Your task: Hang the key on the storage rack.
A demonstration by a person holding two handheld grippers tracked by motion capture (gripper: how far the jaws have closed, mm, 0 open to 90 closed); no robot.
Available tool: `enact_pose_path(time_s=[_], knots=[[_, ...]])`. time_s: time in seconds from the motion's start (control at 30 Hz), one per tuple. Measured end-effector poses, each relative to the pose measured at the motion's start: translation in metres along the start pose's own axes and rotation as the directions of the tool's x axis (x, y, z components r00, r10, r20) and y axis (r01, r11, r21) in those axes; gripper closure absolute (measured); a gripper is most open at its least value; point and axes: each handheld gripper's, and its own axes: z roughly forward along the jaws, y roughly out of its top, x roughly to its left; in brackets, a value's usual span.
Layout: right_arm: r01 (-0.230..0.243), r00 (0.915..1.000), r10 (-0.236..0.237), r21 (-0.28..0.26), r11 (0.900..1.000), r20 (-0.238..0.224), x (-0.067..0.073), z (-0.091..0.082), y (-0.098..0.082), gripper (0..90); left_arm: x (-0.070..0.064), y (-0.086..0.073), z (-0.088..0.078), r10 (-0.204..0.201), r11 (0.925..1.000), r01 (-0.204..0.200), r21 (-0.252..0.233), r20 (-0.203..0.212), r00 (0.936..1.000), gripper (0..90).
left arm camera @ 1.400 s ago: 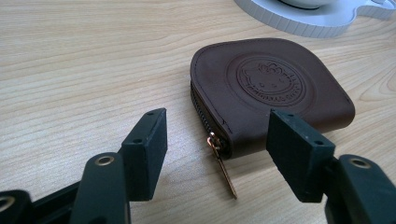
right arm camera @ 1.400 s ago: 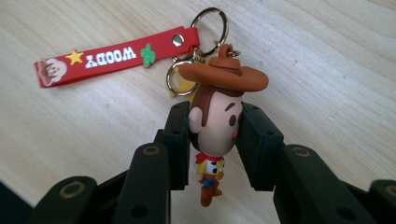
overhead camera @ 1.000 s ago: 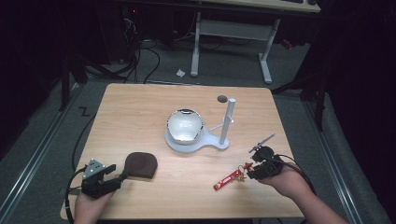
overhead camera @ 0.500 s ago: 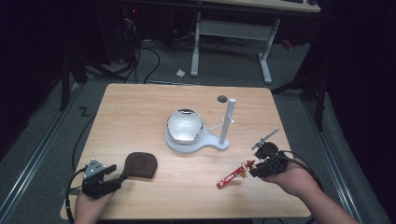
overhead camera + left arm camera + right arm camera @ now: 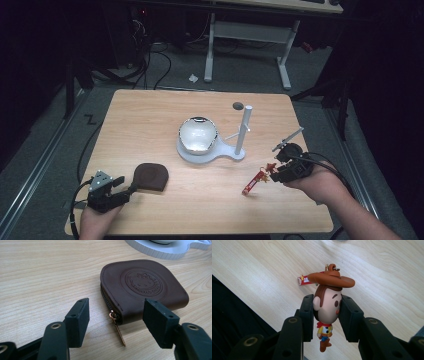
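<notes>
At the near edge of the wooden table (image 5: pixel 150 115) the left gripper (image 5: pixel 131 189) is held low with its jaws spread wide and nothing between the pads (image 5: pixel 79 315); just ahead of them a brown zipped coin pouch (image 5: pixel 142 290) is laid flat on the wood, its embossed round mark facing up and its gold zip pull (image 5: pixel 117 327) pointed toward the gripper. On the near right side the right gripper (image 5: pixel 327 312) is seen clamped on the head of a small cowboy figure keychain (image 5: pixel 327 306), the pads pressed against both sides of the head; the figure's brown hat is above the jaws and its body and boots hang below them; a red strap (image 5: pixel 252 182) is attached at the hat and trails down toward the table. In the high view the figure is held off the tabletop, to the right of the middle and near the front edge. Farther back, at the table's centre, a white stand (image 5: pixel 210 150) is placed with a shiny round bowl (image 5: pixel 197 134) on its base and an upright white post (image 5: pixel 243 127) beside it; beyond that a small dark hole (image 5: pixel 238 106) is seen in the tabletop; behind the table a white desk frame (image 5: pixel 250 35) and cables on the floor are made out.
</notes>
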Motion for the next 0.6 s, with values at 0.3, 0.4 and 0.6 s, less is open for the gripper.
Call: enact_pose_path(time_s=[0.3, 0.4, 0.6], knots=[[0.018, 0.9995, -0.018, -0.009, 1.0, 0.026, -0.001, -0.014, 0.011, 66.5, 0.001, 0.0, 0.0, -0.005, 1.0, 0.005, -0.003, 0.0, 1.0, 38.6], [0.025, 0.9992, -0.024, -0.014, 1.0, 0.031, -0.002, -0.016, 0.014, 66.6, 0.001, 0.0, 0.0, -0.006, 1.0, 0.006, -0.002, 0.0, 1.0, 38.6], [0.035, 0.9989, -0.034, -0.011, 0.999, 0.031, -0.002, -0.017, 0.021, 66.5, 0.002, 0.0, -0.001, -0.007, 1.0, 0.007, -0.004, -0.001, 1.0, 38.6]])
